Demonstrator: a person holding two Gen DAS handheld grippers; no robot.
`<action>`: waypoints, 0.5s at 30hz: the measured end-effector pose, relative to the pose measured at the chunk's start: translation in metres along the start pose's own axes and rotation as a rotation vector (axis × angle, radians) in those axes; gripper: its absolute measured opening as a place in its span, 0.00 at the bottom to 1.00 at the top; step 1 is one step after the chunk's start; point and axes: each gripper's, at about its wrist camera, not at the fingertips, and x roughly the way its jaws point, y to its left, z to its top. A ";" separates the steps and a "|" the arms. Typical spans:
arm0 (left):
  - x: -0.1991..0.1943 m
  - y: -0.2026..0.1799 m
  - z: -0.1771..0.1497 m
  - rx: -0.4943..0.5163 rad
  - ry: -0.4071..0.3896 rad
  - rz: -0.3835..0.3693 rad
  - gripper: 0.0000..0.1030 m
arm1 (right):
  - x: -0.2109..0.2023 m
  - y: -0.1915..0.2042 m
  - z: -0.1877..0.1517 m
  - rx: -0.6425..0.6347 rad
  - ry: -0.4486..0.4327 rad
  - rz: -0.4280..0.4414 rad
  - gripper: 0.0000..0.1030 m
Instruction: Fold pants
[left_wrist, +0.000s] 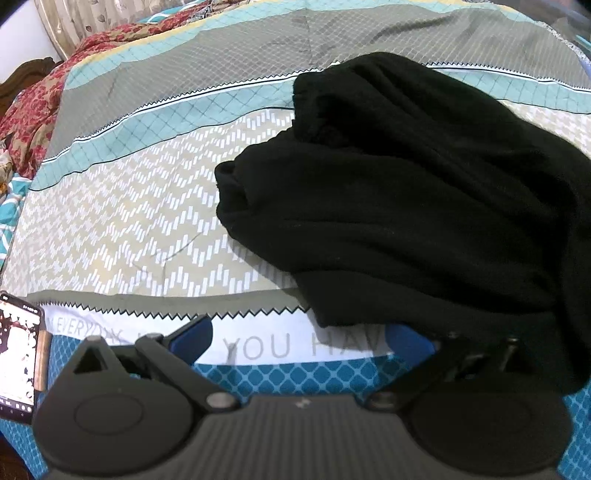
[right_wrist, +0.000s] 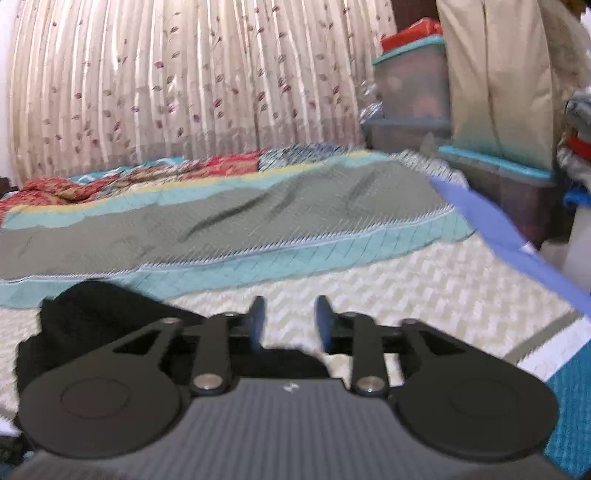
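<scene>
Black pants (left_wrist: 406, 199) lie bunched and roughly folded on the patterned bedspread (left_wrist: 129, 206), to the right of centre in the left wrist view. My left gripper (left_wrist: 299, 336) is wide open and empty, hovering at the near edge of the pants; its right finger sits under the overhanging cloth. In the right wrist view part of the pants (right_wrist: 96, 314) shows low at the left and under the tool. My right gripper (right_wrist: 290, 321) is above the bed, jaws partly open with nothing between them. That view is blurred.
A phone (left_wrist: 18, 354) lies at the bed's near left edge. A red floral blanket (left_wrist: 33, 103) is heaped at the far left. Stacked plastic storage boxes (right_wrist: 413, 85) and a curtain (right_wrist: 184, 81) stand beyond the bed. A blue strip (right_wrist: 509, 236) runs along the bed's right edge.
</scene>
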 end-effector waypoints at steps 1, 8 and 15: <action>0.001 0.000 0.000 0.001 0.000 0.002 1.00 | -0.001 0.003 -0.007 0.006 0.030 0.044 0.50; 0.010 0.003 -0.002 0.006 0.004 0.019 1.00 | 0.022 0.046 -0.040 -0.089 0.198 0.241 0.56; 0.011 0.049 0.005 -0.077 -0.023 -0.102 1.00 | -0.008 0.036 -0.011 -0.125 -0.016 0.072 0.05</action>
